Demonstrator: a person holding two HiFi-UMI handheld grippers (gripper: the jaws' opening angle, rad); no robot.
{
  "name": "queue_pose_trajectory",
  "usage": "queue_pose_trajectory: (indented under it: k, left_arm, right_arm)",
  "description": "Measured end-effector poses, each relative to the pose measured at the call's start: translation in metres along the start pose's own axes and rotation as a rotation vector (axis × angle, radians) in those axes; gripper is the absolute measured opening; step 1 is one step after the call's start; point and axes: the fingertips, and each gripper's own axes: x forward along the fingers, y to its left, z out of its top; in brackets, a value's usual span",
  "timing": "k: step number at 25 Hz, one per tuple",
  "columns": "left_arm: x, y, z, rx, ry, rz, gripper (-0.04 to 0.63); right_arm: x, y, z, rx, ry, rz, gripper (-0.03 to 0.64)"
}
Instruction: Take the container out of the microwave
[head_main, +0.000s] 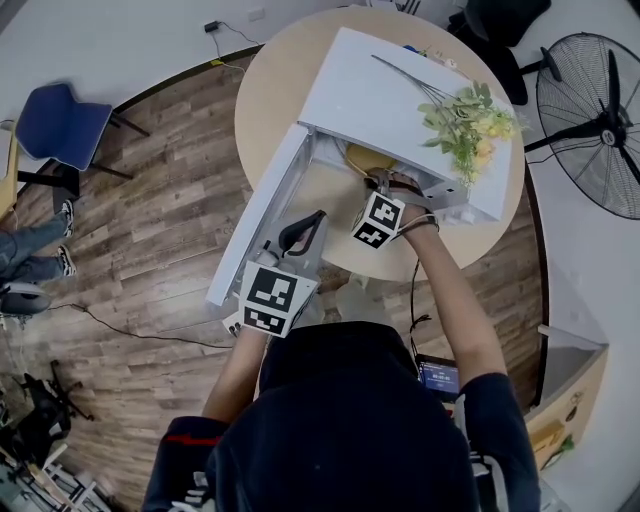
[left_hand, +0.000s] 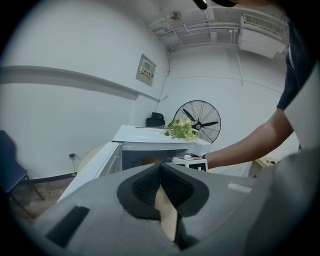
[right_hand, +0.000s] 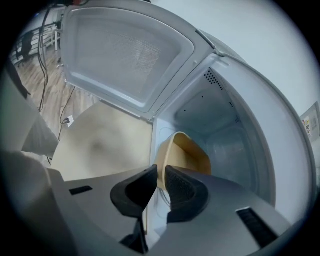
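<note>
A white microwave (head_main: 400, 100) stands on a round table with its door (head_main: 255, 215) swung open to the left. A tan container (right_hand: 187, 152) sits inside the cavity, tilted, near the front opening; its edge (head_main: 368, 158) shows in the head view. My right gripper (right_hand: 161, 169) reaches into the opening (head_main: 385, 185), and its jaws are shut on the container's near rim. My left gripper (head_main: 318, 218) hangs in front of the open door, jaws shut with nothing between them (left_hand: 160, 165).
A bunch of artificial flowers (head_main: 465, 120) lies on top of the microwave. The open door (right_hand: 125, 55) juts out over the table's (head_main: 275, 80) left edge. A standing fan (head_main: 595, 120) is at the right, a blue chair (head_main: 60, 120) at the far left.
</note>
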Motion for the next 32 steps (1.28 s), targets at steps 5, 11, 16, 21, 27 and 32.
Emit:
queue_pose_trajectory:
  k: [5,11,16,21,27,32]
  left_arm:
    - [-0.010,-0.002,-0.001,0.013,-0.011,-0.010,0.015]
    - [-0.025,-0.008,-0.002,0.038,-0.022,-0.043,0.015]
    - [-0.029,-0.010,-0.004,0.043,-0.029,-0.066,0.015]
    - [-0.028,-0.009,0.001,0.033,-0.038,-0.072,0.015]
    - [-0.020,-0.015,0.016,0.037,-0.057,-0.050,0.014]
    - [-0.015,-0.032,0.021,0.037,-0.066,-0.027,0.015]
  right_arm:
    - [-0.023,0.009,0.006,-0.003,-0.003,0.019,0.040]
    - [-0.050,0.020,0.014,0.012,-0.021,-0.002,0.021]
    - [-0.081,0.029,0.021,0.004,-0.033,0.004,0.021]
    - [-0.110,0.035,0.024,0.007,-0.065,0.034,0.023]
    - [-0.137,0.052,0.021,-0.007,-0.094,0.081,0.023]
    - [-0.152,0.072,0.008,-0.036,-0.078,0.144,0.023]
